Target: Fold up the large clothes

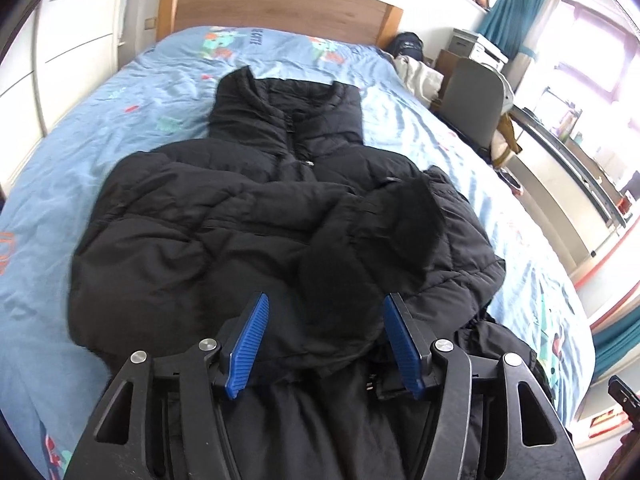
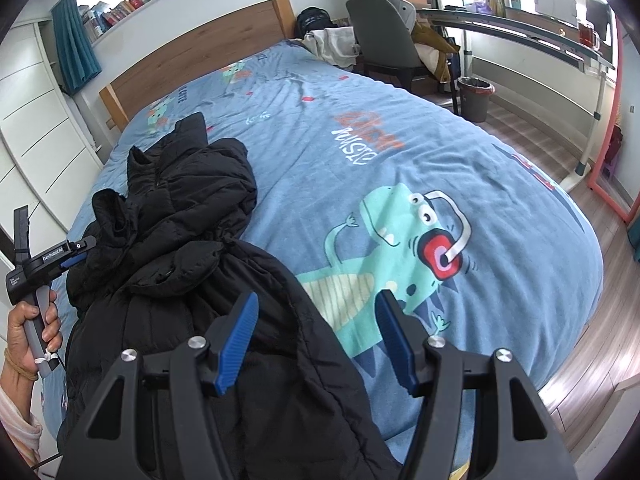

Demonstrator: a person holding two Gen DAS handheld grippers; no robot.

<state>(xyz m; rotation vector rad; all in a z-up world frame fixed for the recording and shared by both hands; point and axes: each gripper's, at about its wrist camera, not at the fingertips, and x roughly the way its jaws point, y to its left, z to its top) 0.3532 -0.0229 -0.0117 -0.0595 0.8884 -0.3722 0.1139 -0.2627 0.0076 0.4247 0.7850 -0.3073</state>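
Observation:
A large black puffer coat (image 1: 248,216) lies on the blue bed (image 1: 120,120), collar toward the headboard, both sleeves folded across its chest; one cuff has black fur (image 1: 420,216). My left gripper (image 1: 324,340) is open and empty, hovering just above the coat's middle. In the right wrist view the coat (image 2: 192,248) lies at the left, its lower part running under my right gripper (image 2: 316,344), which is open and empty above the coat's right edge. The left gripper (image 2: 76,256) shows there at the far left, held in a hand.
The bed cover has a green dinosaur print (image 2: 400,256). A wooden headboard (image 1: 280,4) stands at the far end. A grey chair (image 2: 380,36), a bin (image 2: 476,96) and a long desk (image 2: 540,36) stand right of the bed. White wardrobes (image 2: 36,120) line the left.

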